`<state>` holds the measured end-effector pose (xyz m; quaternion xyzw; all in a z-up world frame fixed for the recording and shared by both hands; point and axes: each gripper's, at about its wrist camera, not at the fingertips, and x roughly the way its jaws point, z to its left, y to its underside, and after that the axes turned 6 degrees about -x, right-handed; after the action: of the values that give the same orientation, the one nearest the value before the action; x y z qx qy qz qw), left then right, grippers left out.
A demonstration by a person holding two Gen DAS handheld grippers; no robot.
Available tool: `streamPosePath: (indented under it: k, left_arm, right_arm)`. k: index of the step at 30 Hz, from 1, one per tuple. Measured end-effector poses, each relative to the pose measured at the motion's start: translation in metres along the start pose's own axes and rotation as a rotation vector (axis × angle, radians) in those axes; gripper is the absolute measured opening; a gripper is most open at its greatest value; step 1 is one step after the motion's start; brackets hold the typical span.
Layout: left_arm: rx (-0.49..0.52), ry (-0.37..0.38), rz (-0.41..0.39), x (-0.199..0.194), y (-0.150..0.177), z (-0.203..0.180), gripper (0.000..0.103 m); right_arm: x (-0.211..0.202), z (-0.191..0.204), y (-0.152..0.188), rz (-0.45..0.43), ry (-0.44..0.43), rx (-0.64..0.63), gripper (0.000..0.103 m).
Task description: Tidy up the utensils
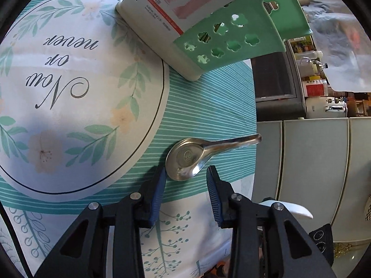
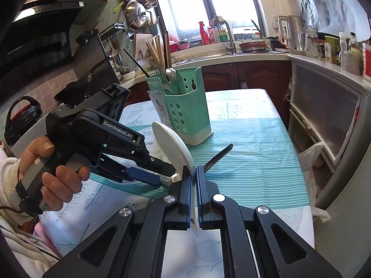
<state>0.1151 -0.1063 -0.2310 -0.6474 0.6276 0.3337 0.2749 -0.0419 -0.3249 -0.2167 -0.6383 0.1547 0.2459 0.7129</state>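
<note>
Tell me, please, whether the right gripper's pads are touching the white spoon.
Touching. The right wrist view shows the right gripper shut on the white spoon, both pads pressed against its thin handle.

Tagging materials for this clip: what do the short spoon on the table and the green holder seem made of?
Short shiny soup spoon: polished metal, probably stainless steel, with mirror-like reflections. Mint-green perforated utensil holder: moulded plastic, by its uniform matte colour and flower-shaped cutouts.

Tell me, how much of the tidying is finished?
Done: chopsticks and some spoons already stand in the green holder. In hand: the right gripper is shut on a white spoon; the left gripper straddles a metal spoon on the table, pads not yet pressing. Left: both spoons go in, plus a dark utensil lying on the cloth.
</note>
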Motion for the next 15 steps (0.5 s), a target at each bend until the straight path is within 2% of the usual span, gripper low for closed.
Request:
streamPosePath:
  k: [6,8,9,12,15]
  left_arm:
    - [-0.031,-0.050,-0.011,0.004,-0.003,-0.012,0.033]
    - [-0.023,-0.105,-0.023,0.005,-0.003,-0.017,0.021]
    - [-0.018,-0.150,-0.030,0.007,-0.003,-0.019,0.005]
    - [0.015,-0.198,-0.043,0.008,-0.002,-0.024,0.003]
    - [0.100,-0.262,-0.072,0.009,0.004,-0.034,0.002]
  right_arm:
    - [-0.002,-0.001,0.003,0.002,0.000,0.023,0.004]
    - [-0.004,-0.001,0.003,-0.001,0.003,0.030,0.004]
    - [-0.005,-0.001,0.004,-0.002,0.005,0.037,0.004]
    - [-0.007,-0.002,0.005,-0.003,0.011,0.050,0.004]
    - [-0.011,0.000,0.007,-0.005,0.015,0.055,0.004]
